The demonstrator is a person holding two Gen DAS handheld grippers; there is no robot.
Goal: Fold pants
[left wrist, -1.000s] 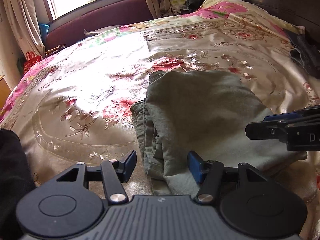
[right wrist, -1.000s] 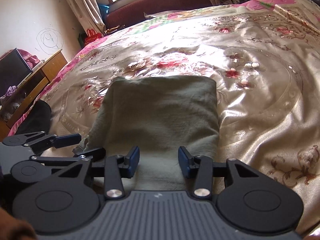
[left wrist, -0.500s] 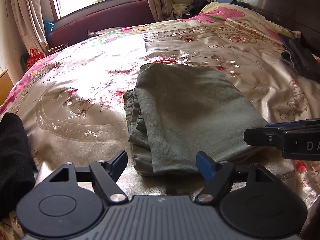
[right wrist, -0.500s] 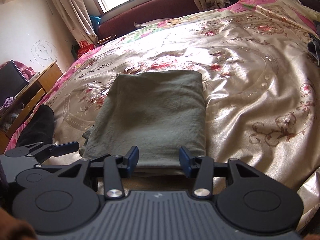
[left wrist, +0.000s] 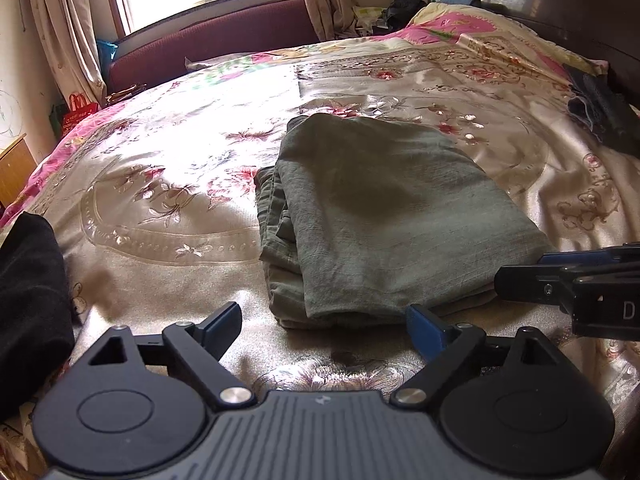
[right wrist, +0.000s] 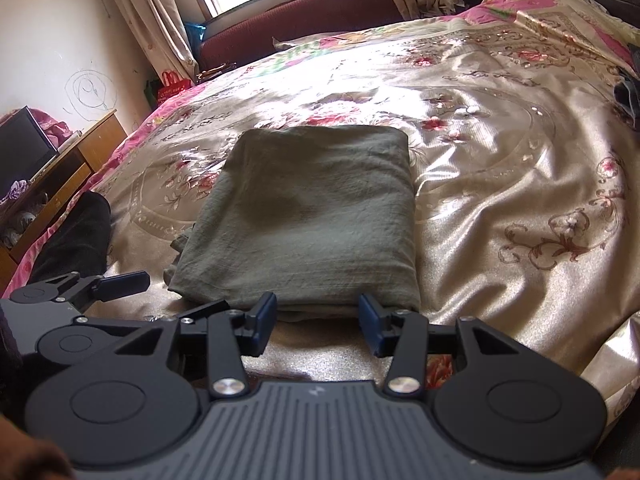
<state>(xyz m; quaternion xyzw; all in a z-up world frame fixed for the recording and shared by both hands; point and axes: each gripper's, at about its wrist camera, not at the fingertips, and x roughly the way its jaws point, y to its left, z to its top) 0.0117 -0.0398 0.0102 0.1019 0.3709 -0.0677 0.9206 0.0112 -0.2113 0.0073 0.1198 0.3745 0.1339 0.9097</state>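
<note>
The grey-green pants [left wrist: 380, 208] [right wrist: 312, 208] lie folded into a flat rectangle on the floral bedspread [left wrist: 160, 152], with looser layers showing along their left side. My left gripper [left wrist: 324, 316] sits just short of the pants' near left corner; its jaws are opening wide and nothing is between them. My right gripper [right wrist: 317, 308] is open at the pants' near edge, with its pads apart and clear of the cloth. In the left wrist view the right gripper [left wrist: 560, 280] shows by the pants' near right corner. In the right wrist view the left gripper [right wrist: 120, 280] shows at the left.
A black garment [left wrist: 28, 300] [right wrist: 76, 236] lies at the bed's left edge. Dark clothes [left wrist: 600, 108] sit at the right by the dark headboard. A maroon bench [left wrist: 208, 48] runs under the window. A wooden desk [right wrist: 60, 184] stands left of the bed.
Both grippers have drawn back toward the bed's near edge. The left jaws, which straddled the pants' near corner, have spread wide and come off it. The pants lie still.
</note>
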